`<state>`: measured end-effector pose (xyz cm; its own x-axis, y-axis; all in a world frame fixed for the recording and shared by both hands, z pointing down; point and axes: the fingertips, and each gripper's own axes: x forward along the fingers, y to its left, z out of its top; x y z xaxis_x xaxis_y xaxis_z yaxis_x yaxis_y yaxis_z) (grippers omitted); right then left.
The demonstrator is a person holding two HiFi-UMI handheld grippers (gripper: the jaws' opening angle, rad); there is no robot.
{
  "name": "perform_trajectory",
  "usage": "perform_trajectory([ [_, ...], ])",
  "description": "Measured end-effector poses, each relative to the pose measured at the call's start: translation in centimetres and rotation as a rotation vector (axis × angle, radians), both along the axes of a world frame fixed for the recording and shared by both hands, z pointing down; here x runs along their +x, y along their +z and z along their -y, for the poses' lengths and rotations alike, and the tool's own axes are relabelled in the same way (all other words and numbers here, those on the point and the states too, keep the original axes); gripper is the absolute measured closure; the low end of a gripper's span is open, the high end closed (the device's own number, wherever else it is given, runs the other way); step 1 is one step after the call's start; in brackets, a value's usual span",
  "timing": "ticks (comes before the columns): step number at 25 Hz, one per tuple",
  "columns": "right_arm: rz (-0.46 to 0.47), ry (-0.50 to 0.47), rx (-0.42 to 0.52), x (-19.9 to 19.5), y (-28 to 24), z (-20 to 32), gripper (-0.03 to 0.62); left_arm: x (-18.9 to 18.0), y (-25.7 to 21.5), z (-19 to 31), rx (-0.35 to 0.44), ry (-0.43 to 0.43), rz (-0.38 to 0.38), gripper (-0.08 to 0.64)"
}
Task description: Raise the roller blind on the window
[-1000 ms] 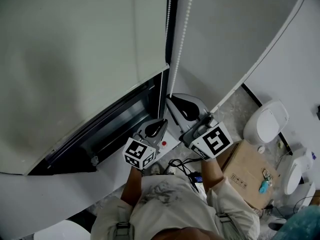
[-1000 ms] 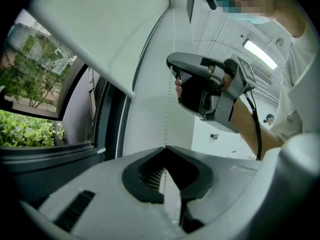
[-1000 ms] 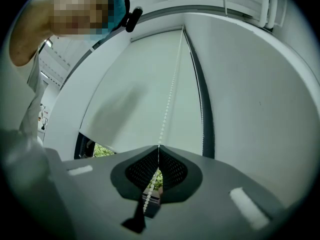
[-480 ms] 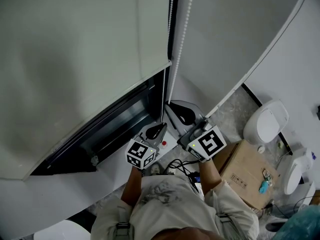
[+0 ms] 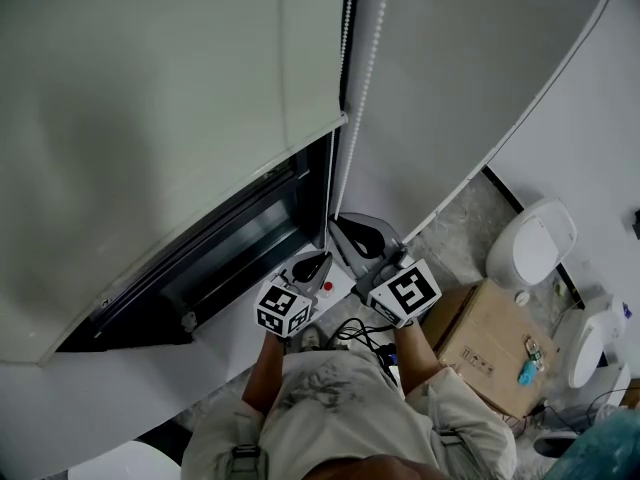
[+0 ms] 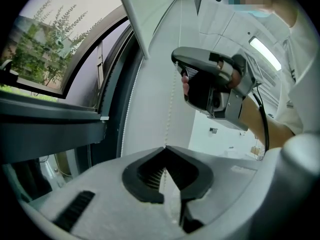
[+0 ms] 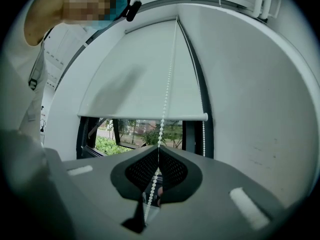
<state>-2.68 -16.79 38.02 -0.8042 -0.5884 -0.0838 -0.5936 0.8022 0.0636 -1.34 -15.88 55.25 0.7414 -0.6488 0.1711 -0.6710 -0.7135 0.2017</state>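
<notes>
Well, we grip the bead chain [image 7: 165, 91] in both left gripper [image 6: 165, 147] and right gripper [image 7: 158, 149] — the roller blind [image 5: 150, 118], upper left of the head view, sits partly raised, with much window [image 5: 250, 238] left to uncover.

One roller blind [image 5: 150, 118] is hanging, two bead-chain strands [image 5: 370, 58] are dangling, two claws are showing (left claw [image 6: 166, 148], right claw [image 7: 158, 149]), and one cardboard box [image 5: 490, 353] is sitting lower right.
</notes>
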Motion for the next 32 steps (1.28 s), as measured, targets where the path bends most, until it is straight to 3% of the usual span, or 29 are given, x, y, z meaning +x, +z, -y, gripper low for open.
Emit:
perform_trajectory([
  [16, -0.074, 0.010, -0.102, -0.5, 6.4, -0.8, 0.581, -0.4, 6.5, -1.0, -0.117, 0.012, 0.037, 0.548],
  [32, -0.068, -0.008, -0.090, -0.6, 6.3, -1.4, 0.581, -0.6, 5.2, -2.2, -0.092, -0.009, 0.041, 0.545],
])
